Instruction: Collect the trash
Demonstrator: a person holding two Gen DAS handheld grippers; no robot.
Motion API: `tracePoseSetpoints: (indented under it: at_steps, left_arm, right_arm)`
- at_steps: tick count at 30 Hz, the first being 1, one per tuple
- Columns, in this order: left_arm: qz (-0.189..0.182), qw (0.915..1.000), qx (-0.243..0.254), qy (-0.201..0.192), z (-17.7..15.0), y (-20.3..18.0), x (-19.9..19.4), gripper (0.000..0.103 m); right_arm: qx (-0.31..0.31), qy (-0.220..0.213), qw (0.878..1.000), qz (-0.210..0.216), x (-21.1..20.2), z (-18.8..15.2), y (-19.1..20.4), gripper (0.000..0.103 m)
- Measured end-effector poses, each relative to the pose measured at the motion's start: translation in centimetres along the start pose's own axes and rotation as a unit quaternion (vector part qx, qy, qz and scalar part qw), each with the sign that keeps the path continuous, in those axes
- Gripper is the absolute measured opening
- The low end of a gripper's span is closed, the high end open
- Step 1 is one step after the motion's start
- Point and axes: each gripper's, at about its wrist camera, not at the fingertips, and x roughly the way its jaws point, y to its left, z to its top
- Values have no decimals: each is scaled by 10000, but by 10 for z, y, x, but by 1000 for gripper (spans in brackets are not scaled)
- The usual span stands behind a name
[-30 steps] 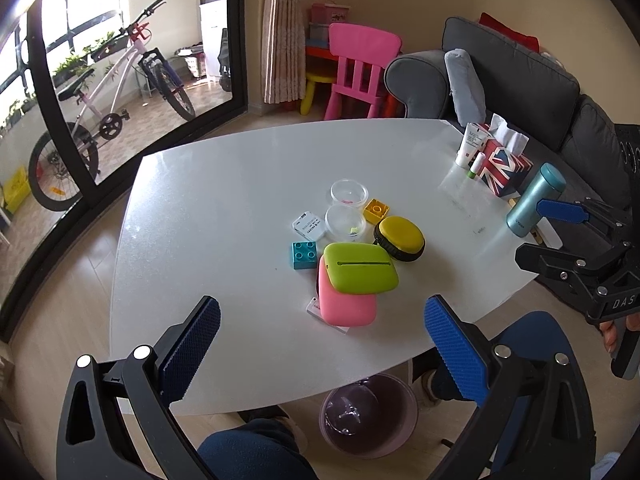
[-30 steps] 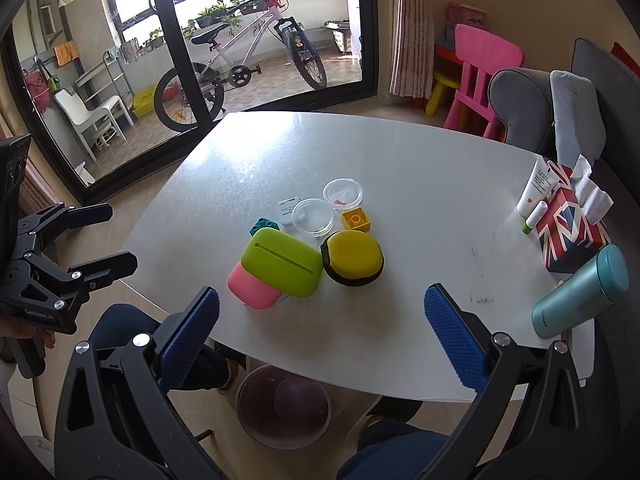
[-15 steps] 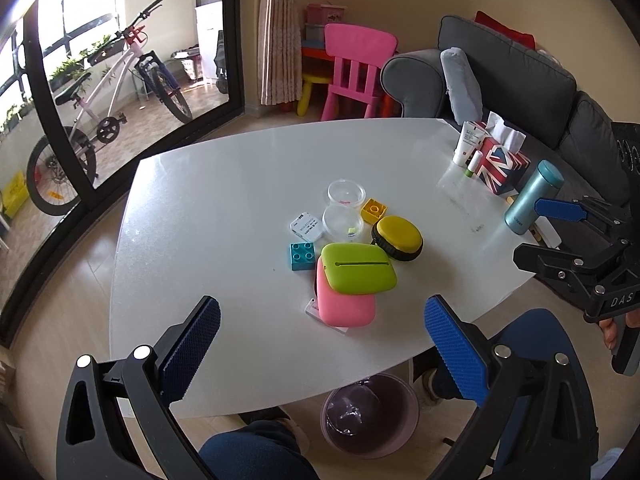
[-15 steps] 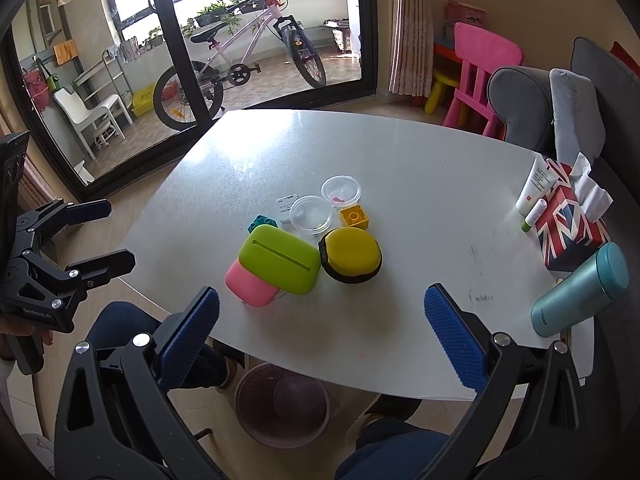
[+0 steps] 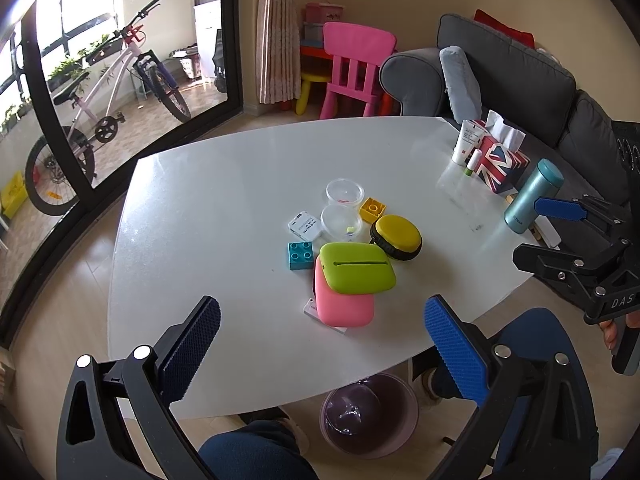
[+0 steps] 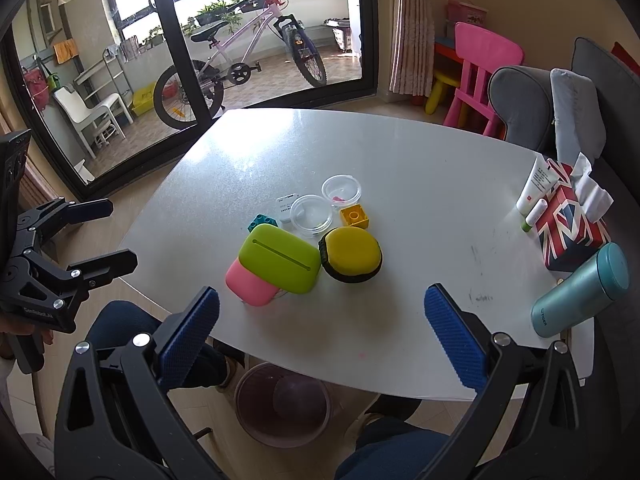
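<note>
Now, the scene line by line:
Left gripper: held above the near edge of the table, its blue pads wide apart, nothing between them.
Right gripper: also above the near edge, jaws wide apart and holding nothing.
Table: white, with a small group of things near the middle.
Green pouch: lies partly on top of the pink pouch; a white card sticks out from under the pink one.
Yellow round case: just beside the green pouch, on its right.
Clear round containers: one touches the yellow brick; the other is behind it and has something red inside.
White packet: just beside the nearer container, on its left.
Blue brick: beside the green pouch, on the left.
Bin: on the floor under the near edge of the table, lined with a clear bag.
Right end of table: teal bottle, flag tissue box and white tube, well apart from the middle group.
</note>
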Motion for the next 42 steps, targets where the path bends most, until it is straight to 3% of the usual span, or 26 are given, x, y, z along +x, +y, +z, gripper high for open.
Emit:
tracePoseSetpoints:
  at_steps: [30,42]
  left_arm:
    - [22,10000,-36,2,-1,0,4,98]
    - [-35,9999,7,106,-5,-2,9,98]
  right_arm:
    - [66,92,9999,29,10,-5,-1,100]
    - [75,676,9976,-81,85,24,-18,100]
